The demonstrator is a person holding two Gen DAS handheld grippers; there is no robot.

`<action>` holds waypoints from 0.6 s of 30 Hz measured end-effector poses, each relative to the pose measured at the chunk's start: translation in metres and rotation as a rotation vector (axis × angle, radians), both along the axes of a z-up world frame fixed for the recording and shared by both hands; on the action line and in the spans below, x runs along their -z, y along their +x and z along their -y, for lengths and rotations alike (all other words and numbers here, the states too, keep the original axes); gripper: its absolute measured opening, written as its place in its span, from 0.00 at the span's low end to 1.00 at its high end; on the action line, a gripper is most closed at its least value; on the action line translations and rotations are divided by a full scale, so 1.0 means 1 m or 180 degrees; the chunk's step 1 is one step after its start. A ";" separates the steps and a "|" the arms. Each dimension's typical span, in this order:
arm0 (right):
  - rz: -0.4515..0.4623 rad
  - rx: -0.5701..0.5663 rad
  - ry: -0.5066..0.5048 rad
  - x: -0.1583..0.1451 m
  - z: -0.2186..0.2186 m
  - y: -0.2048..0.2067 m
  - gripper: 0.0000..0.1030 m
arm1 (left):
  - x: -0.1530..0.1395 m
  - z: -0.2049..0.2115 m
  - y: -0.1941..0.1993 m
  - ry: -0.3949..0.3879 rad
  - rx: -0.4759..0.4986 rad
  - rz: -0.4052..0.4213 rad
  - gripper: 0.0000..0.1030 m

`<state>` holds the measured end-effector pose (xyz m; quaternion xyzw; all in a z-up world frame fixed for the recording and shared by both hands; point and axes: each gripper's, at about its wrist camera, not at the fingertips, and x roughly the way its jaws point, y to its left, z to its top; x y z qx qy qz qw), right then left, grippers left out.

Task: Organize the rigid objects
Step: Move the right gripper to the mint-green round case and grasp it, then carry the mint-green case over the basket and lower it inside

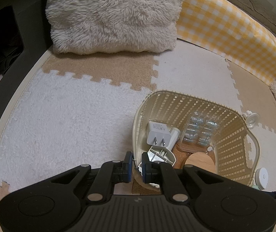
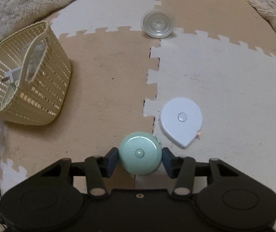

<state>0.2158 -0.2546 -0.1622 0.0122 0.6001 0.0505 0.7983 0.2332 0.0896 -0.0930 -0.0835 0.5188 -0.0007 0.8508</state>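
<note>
**Right gripper at the green tape measure; left gripper on the basket rim**

The round green tape measure (image 2: 140, 153) lies flat on the tan floor mat (image 2: 103, 89), directly between the fingers of the right gripper (image 2: 140, 157). Both pads meet its sides, so the fingers are clenched on it. A white teardrop-shaped tape measure (image 2: 181, 121) lies just beside it on the white mat tile (image 2: 225, 81). A clear suction cup (image 2: 158, 23) sits well apart, farther up the mat.

The cream basket (image 2: 41, 89) stands to the left, tilted. The left gripper (image 1: 137, 165) is pinched on the near rim of this basket (image 1: 136, 127), one finger inside and one outside. Inside lie a white plug adapter (image 1: 158, 133), a clear blister pack (image 1: 199, 131) and a wooden disc (image 1: 200, 159). A fluffy cushion (image 1: 114, 15) rests beyond the mat.
</note>
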 end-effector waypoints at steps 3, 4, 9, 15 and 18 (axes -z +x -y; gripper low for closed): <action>0.0044 0.0014 0.0097 -0.004 0.000 0.002 0.49 | 0.000 0.000 0.000 0.0000 0.0000 0.0000 0.09; 0.0091 0.0022 0.0136 -0.008 0.000 0.002 0.49 | 0.000 0.000 0.000 -0.0001 0.0000 -0.0001 0.09; 0.0436 0.0003 0.0259 -0.034 -0.002 0.002 0.49 | 0.000 0.000 0.000 0.0000 0.0000 -0.0001 0.09; 0.0965 -0.0087 0.0333 -0.073 -0.012 -0.002 0.49 | 0.000 0.000 0.000 0.0006 0.0002 0.0000 0.09; 0.1215 -0.0117 0.0447 -0.094 -0.017 0.000 0.49 | 0.000 0.000 0.000 0.0010 0.0005 0.0001 0.09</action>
